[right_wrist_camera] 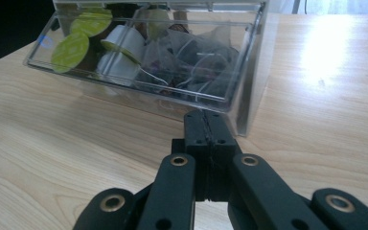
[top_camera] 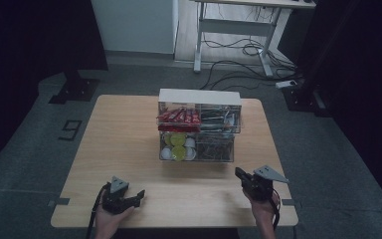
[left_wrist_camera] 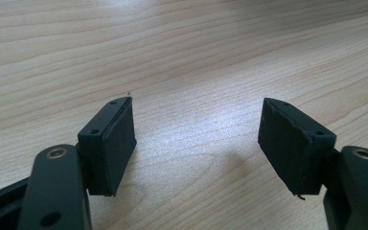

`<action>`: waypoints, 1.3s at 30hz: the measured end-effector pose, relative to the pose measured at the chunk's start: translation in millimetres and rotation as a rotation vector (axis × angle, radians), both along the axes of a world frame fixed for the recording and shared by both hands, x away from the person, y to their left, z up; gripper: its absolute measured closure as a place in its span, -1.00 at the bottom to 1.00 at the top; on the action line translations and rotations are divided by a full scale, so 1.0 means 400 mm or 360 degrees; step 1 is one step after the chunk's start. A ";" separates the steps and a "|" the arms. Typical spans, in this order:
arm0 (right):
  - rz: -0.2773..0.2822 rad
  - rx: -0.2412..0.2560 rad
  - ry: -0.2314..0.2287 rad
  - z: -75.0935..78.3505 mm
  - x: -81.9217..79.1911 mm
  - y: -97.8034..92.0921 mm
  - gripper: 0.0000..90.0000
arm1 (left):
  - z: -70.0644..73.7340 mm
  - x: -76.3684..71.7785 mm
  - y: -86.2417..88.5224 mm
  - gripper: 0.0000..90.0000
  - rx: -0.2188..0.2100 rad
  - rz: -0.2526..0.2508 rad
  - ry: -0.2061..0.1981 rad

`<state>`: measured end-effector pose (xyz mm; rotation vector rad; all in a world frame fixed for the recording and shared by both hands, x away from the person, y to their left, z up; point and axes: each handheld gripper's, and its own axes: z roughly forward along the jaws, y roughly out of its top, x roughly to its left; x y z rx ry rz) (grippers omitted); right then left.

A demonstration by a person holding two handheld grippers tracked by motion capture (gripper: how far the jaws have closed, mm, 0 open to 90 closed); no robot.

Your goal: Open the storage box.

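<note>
Left gripper (top_camera: 131, 198) jaws spread, empty – resting near table (top_camera: 129, 149) edge. Right gripper (right_wrist_camera: 206, 125) pressed closed on nothing, aimed at clear organizer (right_wrist_camera: 182, 72) – perhaps tea-bag bin.

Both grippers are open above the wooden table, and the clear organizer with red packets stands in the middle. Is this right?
Not quite. The left gripper is open, but the right gripper is shut, its jaws pressed together with nothing between, as the right gripper view shows. The clear organizer with red packets does stand mid-table.
</note>
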<state>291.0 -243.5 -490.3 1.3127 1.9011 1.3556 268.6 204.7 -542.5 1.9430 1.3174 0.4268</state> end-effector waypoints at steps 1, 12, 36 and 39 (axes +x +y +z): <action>0.0005 -0.0003 -0.0003 0.003 0.001 0.002 0.98 | 0.000 0.000 0.000 -0.36 -0.0001 0.0000 0.0001; 0.0067 0.0043 -0.0009 0.031 0.036 0.046 0.98 | 0.009 -0.004 -0.002 -0.36 -0.0013 -0.0013 -0.0010; 0.0157 0.0047 0.0089 -0.037 0.082 0.114 0.98 | 0.003 -0.004 -0.009 -0.37 -0.0003 -0.0028 0.0003; 0.0153 0.0036 0.0106 -0.047 0.089 0.114 0.98 | 0.002 -0.004 -0.009 -0.37 -0.0002 -0.0033 0.0007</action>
